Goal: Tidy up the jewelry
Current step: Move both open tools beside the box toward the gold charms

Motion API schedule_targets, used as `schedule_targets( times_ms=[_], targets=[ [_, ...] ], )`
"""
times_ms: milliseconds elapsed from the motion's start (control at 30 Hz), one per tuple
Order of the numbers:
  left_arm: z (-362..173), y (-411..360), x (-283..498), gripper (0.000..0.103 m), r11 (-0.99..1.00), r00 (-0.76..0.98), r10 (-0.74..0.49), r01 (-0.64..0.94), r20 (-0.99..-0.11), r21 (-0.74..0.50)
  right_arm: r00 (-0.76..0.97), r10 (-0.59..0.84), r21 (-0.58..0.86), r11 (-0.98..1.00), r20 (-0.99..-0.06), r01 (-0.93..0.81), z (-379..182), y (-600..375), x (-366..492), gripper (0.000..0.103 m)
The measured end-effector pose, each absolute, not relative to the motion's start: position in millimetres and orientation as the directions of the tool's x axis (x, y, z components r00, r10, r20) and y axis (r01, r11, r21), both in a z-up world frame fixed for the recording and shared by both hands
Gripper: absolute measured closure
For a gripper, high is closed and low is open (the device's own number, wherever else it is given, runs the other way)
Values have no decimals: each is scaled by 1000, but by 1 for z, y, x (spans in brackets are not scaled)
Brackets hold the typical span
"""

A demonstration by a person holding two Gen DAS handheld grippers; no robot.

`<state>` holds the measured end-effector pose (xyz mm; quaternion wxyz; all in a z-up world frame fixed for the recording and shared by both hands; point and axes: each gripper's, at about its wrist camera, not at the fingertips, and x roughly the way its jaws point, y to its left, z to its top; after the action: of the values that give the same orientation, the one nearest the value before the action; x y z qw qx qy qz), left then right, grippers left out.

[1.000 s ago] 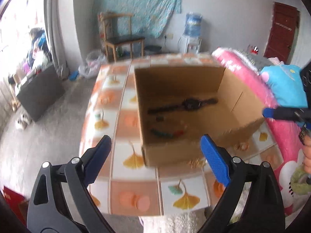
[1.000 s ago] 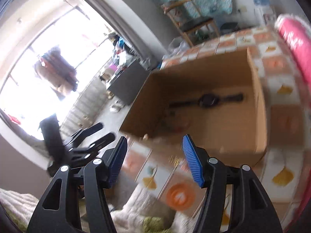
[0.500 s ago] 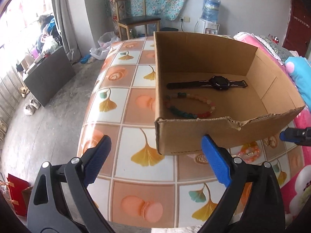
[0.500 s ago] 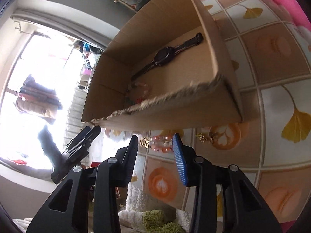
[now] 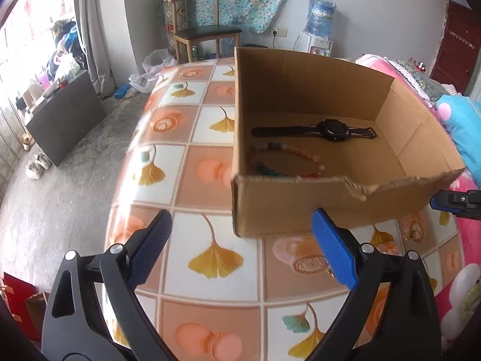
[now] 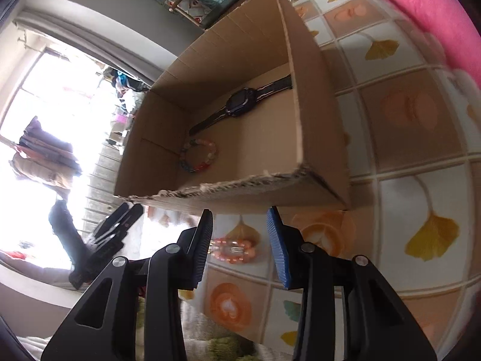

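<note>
Right wrist view: right gripper hovers with jaws apart around an orange bracelet on the table, pads not touching it, just before the box, which holds a watch and a bead bracelet; left gripper gapes wide over bare tablecloth

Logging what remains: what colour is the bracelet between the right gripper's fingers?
Orange-pink beads, clearest in the right wrist view.

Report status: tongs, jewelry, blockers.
Left tongs open, empty. Right tongs open, straddling orange beaded bracelet on tiled tabletop. Black wristwatch, multicolour bead bracelet already in cardboard box. No blockers.
</note>
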<state>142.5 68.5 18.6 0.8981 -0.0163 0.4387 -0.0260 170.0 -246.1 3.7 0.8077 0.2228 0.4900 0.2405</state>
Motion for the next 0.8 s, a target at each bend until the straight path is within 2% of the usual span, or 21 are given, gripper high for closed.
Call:
schedule_targets(
  times_ms=[67, 200, 400, 567, 800],
  targets=[
    [13, 68, 135, 12, 994, 592, -104, 49, -799, -93, 431, 551, 538, 827, -715, -164, 3, -251, 163, 60],
    [-8, 57, 117, 12, 994, 530, -107, 70, -841, -83, 447, 462, 446, 883, -766, -148, -2, -258, 147, 60],
    [-33, 48, 103, 12, 994, 472, -110, 49, -875, -98, 407, 485, 420, 874, -774, -243, -10, -236, 127, 61],
    [-40, 41, 104, 12, 995, 465, -98, 57, -880, -81, 409, 450, 326, 883, -794, -338, -7, -189, 130, 70],
    [-45, 36, 107, 12, 995, 474, -93, 71, -876, -68, 418, 320, 173, 920, -850, -352, -14, -159, 146, 81]
  ],
)
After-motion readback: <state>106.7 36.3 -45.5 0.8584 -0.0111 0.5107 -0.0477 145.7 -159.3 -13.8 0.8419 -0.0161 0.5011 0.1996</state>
